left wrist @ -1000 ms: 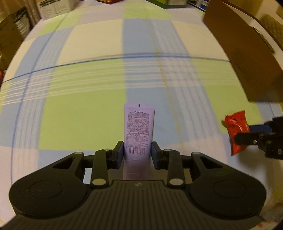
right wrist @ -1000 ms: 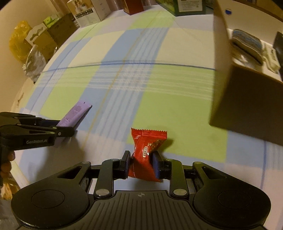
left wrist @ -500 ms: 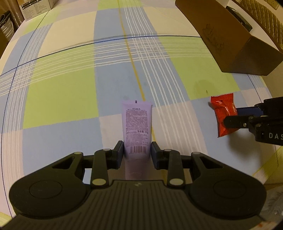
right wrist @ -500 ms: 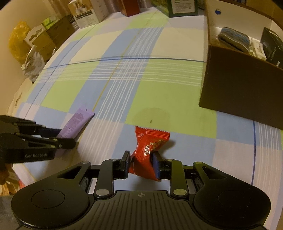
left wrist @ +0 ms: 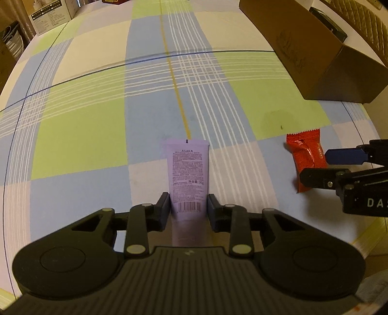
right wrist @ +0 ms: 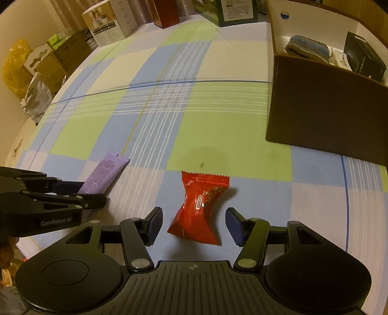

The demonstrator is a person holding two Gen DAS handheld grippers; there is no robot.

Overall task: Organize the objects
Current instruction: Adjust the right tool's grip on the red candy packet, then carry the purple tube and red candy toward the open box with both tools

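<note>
A lilac tube (left wrist: pixel 188 174) with printed text and a barcode stands between the pads of my left gripper (left wrist: pixel 188 206), which is shut on its lower part; the same tube (right wrist: pixel 103 174) shows at the left of the right wrist view. A red snack packet (right wrist: pixel 200 206) lies on the checked cloth between the fingers of my right gripper (right wrist: pixel 194 224). Those jaws are opening, and gaps show on both sides of the packet. From the left wrist view the red packet (left wrist: pixel 306 160) lies at the right, beside my right gripper's fingers (left wrist: pixel 344 155).
A brown cardboard box (right wrist: pixel 322 121) stands at the right, holding a dark box (right wrist: pixel 363 58) and a bundled blue-grey item (right wrist: pixel 308 48). Cartons (right wrist: pixel 111 21) and a yellow bag (right wrist: pixel 14 65) line the far and left edges of the bed. Checked cloth (left wrist: pixel 97 109) stretches ahead.
My right gripper's fingers have spread apart and let go of the red packet, which now rests on the cloth. Both views have shifted, with the cardboard box now farther to the right.
</note>
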